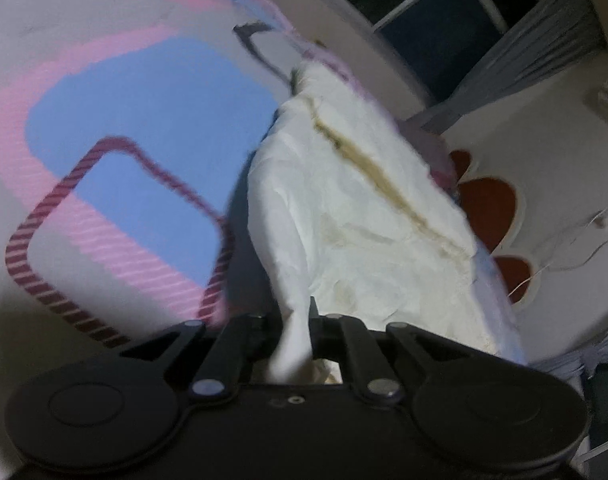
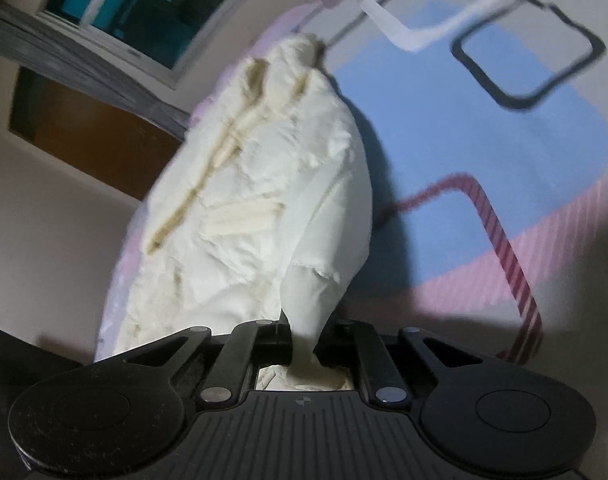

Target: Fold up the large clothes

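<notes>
Along the bed's edge, on a bedsheet (image 1: 152,120) printed with blue and pink rounded squares, lies a cream-white garment (image 1: 363,216), crumpled, with a tan seam running down its length. Both grippers pinch its near end: the left gripper (image 1: 294,328) is clamped on a fold of it, and the right gripper (image 2: 304,336) likewise on another bunch of cloth. Beyond the edge are a window (image 2: 144,8) and grey curtain (image 1: 543,28).

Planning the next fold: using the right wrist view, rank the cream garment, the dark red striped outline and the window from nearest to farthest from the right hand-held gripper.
1. Cream garment: pinched in the right hand-held gripper.
2. Dark red striped outline: on the bedsheet, right of the garment.
3. Window: on the far wall, upper left.
</notes>
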